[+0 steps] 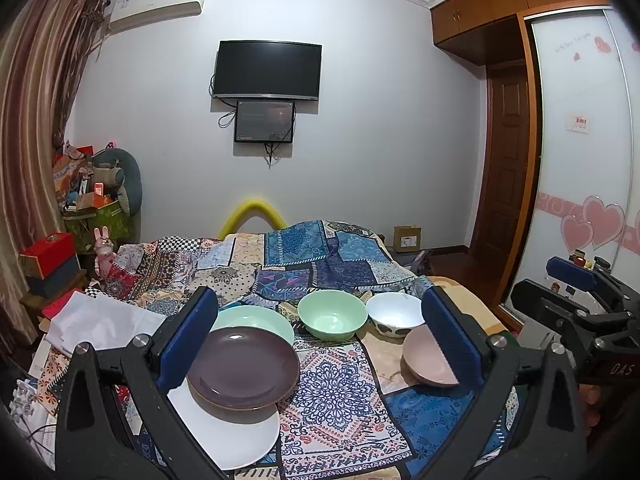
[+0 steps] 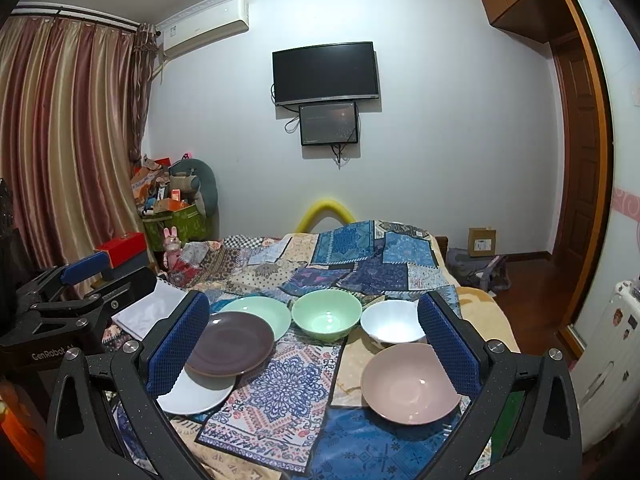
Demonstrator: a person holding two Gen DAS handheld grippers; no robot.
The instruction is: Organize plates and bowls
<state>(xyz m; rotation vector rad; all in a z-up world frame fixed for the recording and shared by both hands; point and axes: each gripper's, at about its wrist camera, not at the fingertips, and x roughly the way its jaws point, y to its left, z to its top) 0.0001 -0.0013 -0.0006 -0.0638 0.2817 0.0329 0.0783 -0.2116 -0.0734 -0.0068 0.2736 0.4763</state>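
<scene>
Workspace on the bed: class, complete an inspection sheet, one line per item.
Surface: patchwork cloth over a bed.
Job's things: purple plate overlapping a white plate and a pale green plate; green bowl, white bowl and pink bowl on the right.
Clutter: white folded cloth at the left edge.
Grippers: left gripper and right gripper open, holding nothing.
Cables: black leads under the wall television.
Surroundings: striped curtains, wooden wardrobe.

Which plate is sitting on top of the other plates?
The dark purple plate. It overlaps the white plate in front and the pale green plate behind it.
</scene>
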